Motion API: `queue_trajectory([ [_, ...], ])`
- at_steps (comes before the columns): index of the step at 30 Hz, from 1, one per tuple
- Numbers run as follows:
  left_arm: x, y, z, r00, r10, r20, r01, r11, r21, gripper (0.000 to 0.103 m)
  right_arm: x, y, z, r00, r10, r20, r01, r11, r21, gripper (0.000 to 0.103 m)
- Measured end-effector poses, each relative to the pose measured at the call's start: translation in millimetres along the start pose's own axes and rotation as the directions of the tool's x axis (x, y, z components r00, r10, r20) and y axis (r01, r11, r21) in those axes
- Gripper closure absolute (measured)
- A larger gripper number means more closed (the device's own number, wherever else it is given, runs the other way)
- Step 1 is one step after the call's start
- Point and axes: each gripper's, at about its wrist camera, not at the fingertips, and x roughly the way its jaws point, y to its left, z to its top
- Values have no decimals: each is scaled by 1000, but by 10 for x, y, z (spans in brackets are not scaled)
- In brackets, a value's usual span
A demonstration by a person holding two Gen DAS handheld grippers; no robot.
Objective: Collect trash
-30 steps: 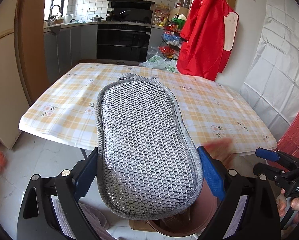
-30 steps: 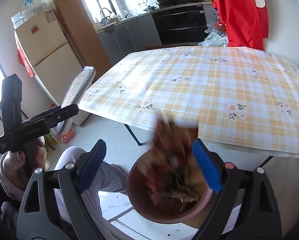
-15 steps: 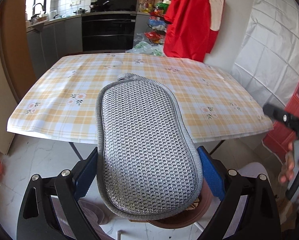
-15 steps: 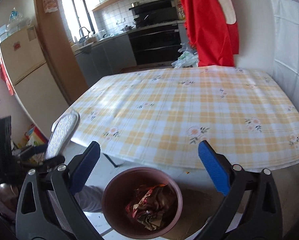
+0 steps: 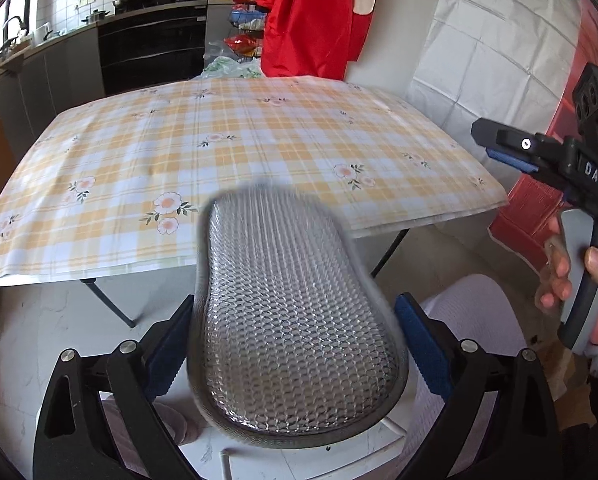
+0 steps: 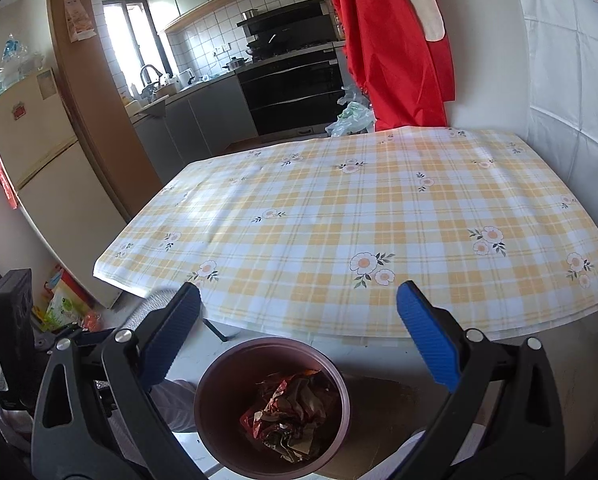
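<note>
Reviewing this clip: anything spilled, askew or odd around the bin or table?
Nothing spilled: the crumpled wrappers sit inside the brown bin. One oddity: the left gripper holds a gray mesh pad, not trash. The right gripper is open and holds nothing.

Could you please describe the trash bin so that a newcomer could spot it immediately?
Find the table with the yellow checked floral cloth; on the floor just below its near edge stands a round reddish-brown plastic bin. It alone holds crumpled red and brown wrappers.
</note>
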Motion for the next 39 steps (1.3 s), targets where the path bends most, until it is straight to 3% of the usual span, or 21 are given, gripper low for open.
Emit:
queue_trajectory([
  [9, -163, 254, 115, 995, 87, 57, -82, 993, -81, 6, 28, 69, 14, 1000, -10, -6, 10, 1000, -17, 6],
  [15, -391, 359, 279, 979, 159, 126, -147, 984, -100, 6, -36, 200, 125, 999, -40, 11, 41, 997, -66, 6],
  [25, -923, 329, 702, 923, 249, 295, -238, 969, -73, 6, -393, 510, 543, 988, -103, 116, 122, 977, -173, 6],
  [33, -1299, 303, 870, 875, 289, 389, -277, 957, -86, 6, -723, 577, 776, 967, -144, 212, 180, 971, -160, 6],
  [39, -1453, 255, 905, 853, 304, 424, -295, 951, -90, 6, -781, 575, 828, 958, -191, 213, 219, 969, -114, 6],
])
